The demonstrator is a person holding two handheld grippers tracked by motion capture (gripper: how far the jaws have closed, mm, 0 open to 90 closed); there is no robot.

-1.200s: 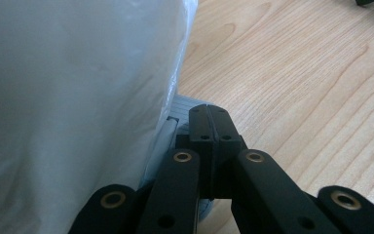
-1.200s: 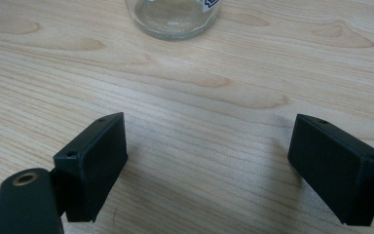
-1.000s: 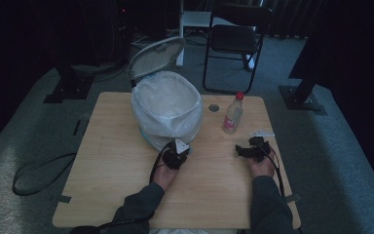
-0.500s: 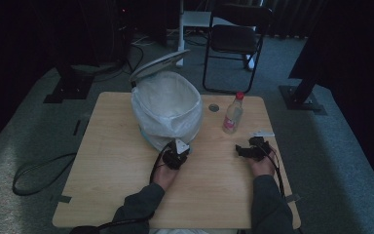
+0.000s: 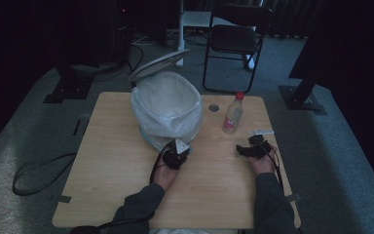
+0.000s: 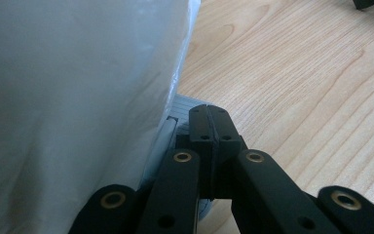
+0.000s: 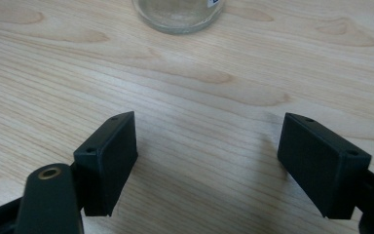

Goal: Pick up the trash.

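White-lined bin beside closed left gripper, right gripper spread before bottle

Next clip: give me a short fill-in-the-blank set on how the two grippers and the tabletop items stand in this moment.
1. The left gripper has its jaws ____.
2. The right gripper has its jaws ____ over the light wooden table.
3. The clear plastic bottle has a ____ cap.
4. The lid of the white bag-lined bin stands ____.

Missing words: shut; open; red; open
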